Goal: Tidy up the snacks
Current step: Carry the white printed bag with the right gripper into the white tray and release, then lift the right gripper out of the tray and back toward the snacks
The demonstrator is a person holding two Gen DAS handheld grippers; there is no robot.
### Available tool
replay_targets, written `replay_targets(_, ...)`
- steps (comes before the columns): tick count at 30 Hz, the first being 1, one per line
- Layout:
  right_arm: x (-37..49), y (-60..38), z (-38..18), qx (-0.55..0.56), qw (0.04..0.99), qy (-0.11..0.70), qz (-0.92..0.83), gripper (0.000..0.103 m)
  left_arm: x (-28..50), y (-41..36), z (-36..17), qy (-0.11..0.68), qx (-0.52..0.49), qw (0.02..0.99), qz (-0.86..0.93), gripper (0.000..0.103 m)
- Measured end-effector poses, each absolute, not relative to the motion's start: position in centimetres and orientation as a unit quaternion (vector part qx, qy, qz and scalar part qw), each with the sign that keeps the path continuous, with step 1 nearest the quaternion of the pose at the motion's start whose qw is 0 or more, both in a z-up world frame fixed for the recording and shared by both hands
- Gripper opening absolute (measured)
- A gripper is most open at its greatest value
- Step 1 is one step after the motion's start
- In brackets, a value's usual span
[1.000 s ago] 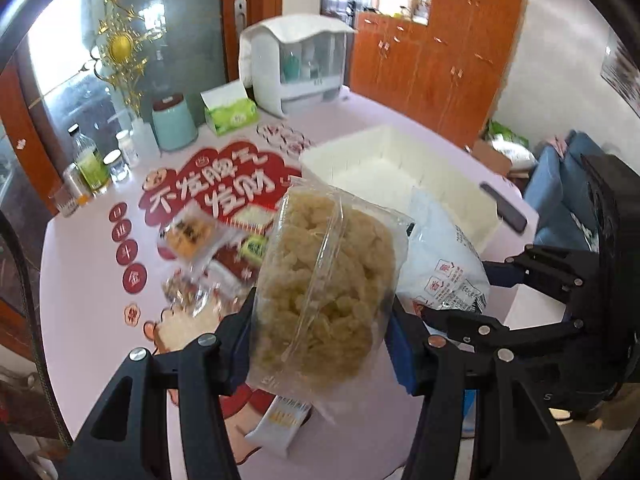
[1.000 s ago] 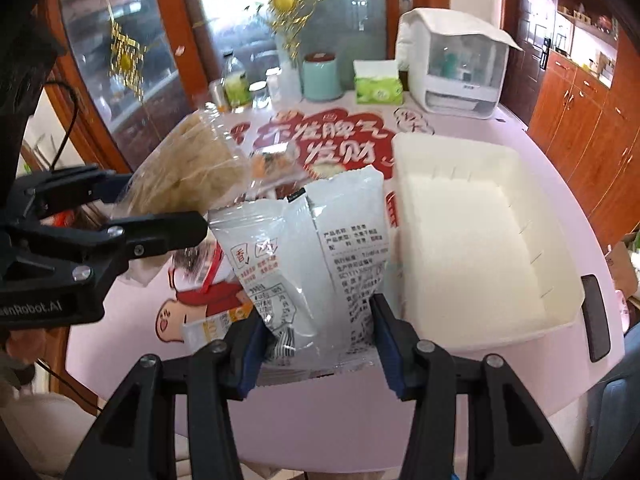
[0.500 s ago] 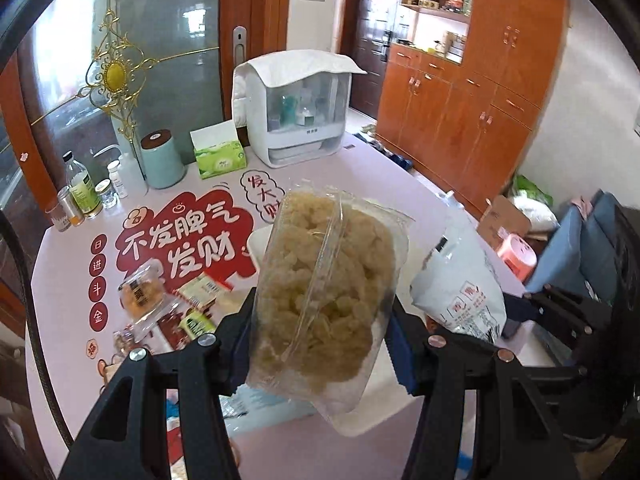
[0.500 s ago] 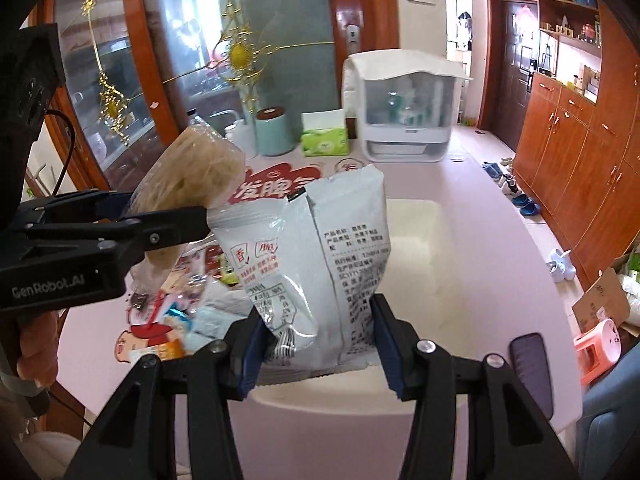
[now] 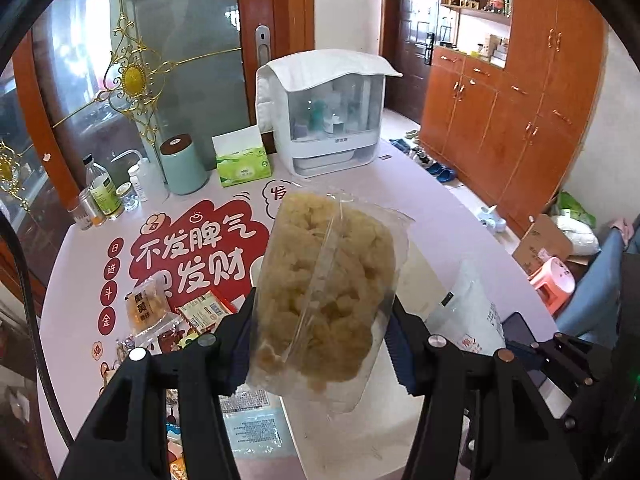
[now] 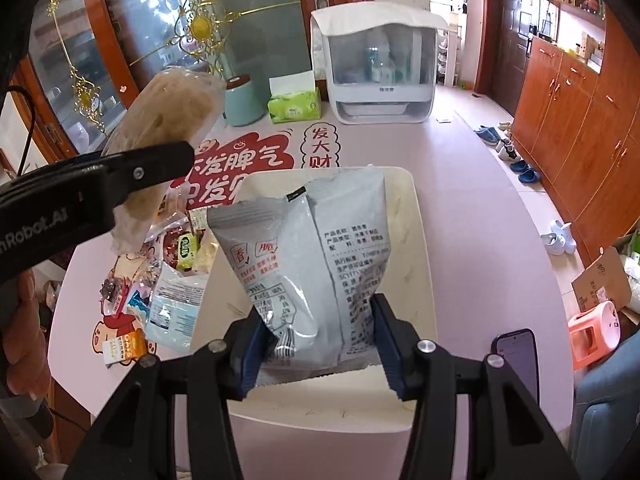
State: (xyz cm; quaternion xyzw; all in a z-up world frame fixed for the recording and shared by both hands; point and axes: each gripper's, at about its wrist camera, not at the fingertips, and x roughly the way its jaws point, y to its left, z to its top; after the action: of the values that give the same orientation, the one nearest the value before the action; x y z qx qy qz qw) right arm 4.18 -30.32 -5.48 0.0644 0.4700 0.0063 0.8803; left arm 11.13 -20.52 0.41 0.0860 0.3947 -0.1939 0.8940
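My left gripper (image 5: 320,348) is shut on a clear bag of yellow puffed snacks (image 5: 324,288), held upright above the near end of the white bin (image 5: 416,264). In the right wrist view the same clear bag (image 6: 168,120) sticks up from the left gripper at the left. A grey-white snack bag with printed text (image 6: 316,256) is clamped in my right gripper (image 6: 320,344), hanging over the white bin (image 6: 416,240). That grey-white bag (image 5: 468,312) also shows at the right of the left wrist view.
Several small snack packets (image 6: 168,276) lie on the pink table (image 6: 472,184) left of the bin. At the back stand a white cabinet box (image 5: 324,120), a green tissue pack (image 5: 242,162), a teal canister (image 5: 182,164) and bottles (image 5: 100,192). A phone (image 6: 516,350) lies right of the bin.
Both grippers have carried their bags sideways from above the loose packets to above the white bin. Both grips look unchanged.
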Motion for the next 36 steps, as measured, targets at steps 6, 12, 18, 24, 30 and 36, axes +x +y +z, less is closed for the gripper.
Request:
replay_targets(6, 5.0, -31.1, -5.9, 0.062, 0.877, 0.477, 0.011, 0.051, 12.3, -22.2, -0.6, 0.400, 0.103, 0.892, -0.184, 0.063)
replay_targets(12, 5.4, -31.9, -6.8, 0.073, 0.873, 0.481, 0.013, 0.061, 11.3, -23.7, -2.3, 0.381, 0.157, 0.897, -0.159, 0.099)
replay_targets(18, 5.7, -32.4, -8.3, 0.077, 0.862, 0.500, 0.013, 0.064, 10.4, -23.2, -4.6, 0.411, 0.157, 0.887, -0.144, 0.100)
replay_targets(24, 5.8, -32.6, -9.5, 0.088, 0.854, 0.513, 0.007, 0.064, 9.1, -20.8, -4.8, 0.421, 0.130, 0.888, -0.128, 0.100)
replay_targets(30, 5.5, -32.1, -9.5, 0.096, 0.852, 0.515, 0.004, 0.064, 7.4, -18.4, -4.0, 0.413, 0.118, 0.896, -0.112, 0.100)
replay_targets(36, 4.7, -30.3, -9.0, 0.099, 0.851, 0.516, 0.016, 0.064, 5.4, -15.6, -4.3, 0.418, 0.122, 0.895, -0.096, 0.100)
